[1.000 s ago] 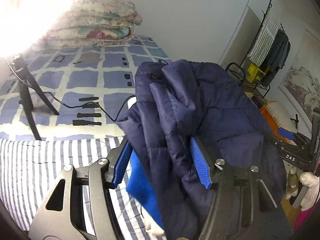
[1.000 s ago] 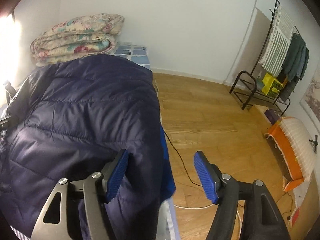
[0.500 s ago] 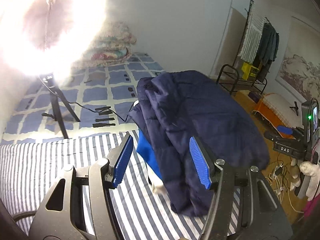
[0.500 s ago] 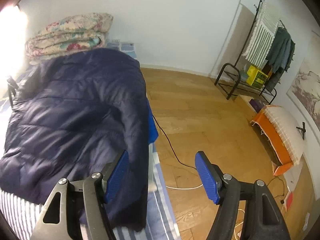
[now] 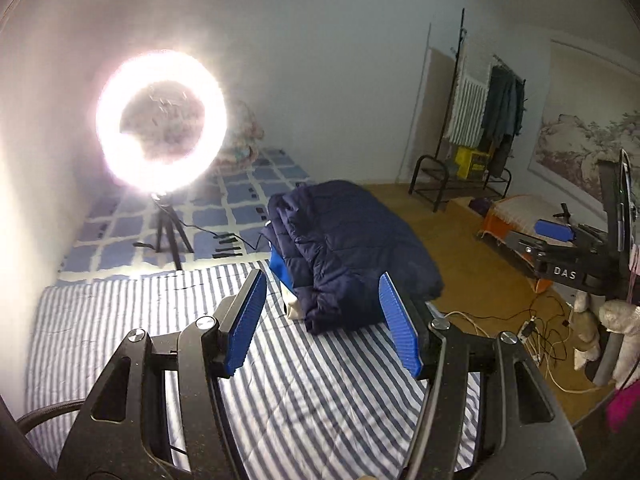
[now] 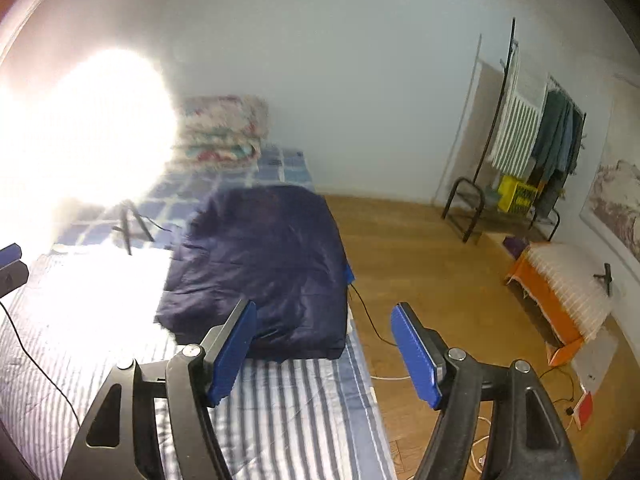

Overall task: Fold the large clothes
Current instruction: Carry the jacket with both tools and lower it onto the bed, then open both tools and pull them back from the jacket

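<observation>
Lying folded at the striped bedsheet's (image 5: 320, 392) right edge, the navy puffer jacket (image 5: 348, 256) is looking soft, bulky and slippery, best pinched at a seamed hem. The left gripper (image 5: 320, 320) and right gripper (image 6: 324, 354) are hovering apart, holding nothing.

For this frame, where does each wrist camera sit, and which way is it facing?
Left wrist: sits behind the left tongs, open and empty, looking across the striped bed at the folded navy jacket and ring light; the right tongs show far right.
Right wrist: sits behind the right tongs, open and empty, facing the jacket at the bed's edge and the wooden floor.
Shared: jacket, bed, ring light, clothes rack.
</observation>
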Demonstrator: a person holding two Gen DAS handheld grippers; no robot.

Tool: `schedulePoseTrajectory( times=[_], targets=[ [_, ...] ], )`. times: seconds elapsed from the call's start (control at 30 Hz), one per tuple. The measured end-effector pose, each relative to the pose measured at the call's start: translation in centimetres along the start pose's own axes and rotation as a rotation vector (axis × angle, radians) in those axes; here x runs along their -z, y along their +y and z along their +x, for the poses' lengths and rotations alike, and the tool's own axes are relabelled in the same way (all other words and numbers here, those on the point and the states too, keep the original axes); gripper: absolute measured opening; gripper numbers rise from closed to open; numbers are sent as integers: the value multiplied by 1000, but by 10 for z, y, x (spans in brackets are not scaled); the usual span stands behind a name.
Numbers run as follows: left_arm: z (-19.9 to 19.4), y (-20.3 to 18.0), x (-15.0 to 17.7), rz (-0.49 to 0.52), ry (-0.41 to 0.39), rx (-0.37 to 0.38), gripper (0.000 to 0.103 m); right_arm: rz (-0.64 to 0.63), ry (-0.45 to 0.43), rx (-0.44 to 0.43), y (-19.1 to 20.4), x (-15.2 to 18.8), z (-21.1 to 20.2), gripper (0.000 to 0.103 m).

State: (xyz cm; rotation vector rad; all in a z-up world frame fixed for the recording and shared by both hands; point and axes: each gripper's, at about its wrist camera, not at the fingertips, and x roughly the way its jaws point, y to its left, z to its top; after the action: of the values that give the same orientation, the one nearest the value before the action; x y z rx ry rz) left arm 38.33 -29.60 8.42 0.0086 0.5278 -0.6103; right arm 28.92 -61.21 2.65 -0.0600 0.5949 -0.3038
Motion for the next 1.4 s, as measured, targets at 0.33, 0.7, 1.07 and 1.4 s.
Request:
schedulePoseTrajectory(
  times=[0.33, 0.7, 1.07, 1.4],
  targets=[
    [-133, -12, 46, -8, -65, -49, 65, 22, -86, -96, 44, 49, -122, 77],
    [-197, -20, 97, -3, -107, -92, 81, 42, -168, -127, 69, 115, -177, 88],
    [-191, -26, 134, 26, -87, -111, 89, 39, -176, -114, 86, 139, -171, 93],
    [-201, -25, 133, 14, -134, -141, 103, 57, -204, -87, 87, 146, -175, 103]
  ],
)
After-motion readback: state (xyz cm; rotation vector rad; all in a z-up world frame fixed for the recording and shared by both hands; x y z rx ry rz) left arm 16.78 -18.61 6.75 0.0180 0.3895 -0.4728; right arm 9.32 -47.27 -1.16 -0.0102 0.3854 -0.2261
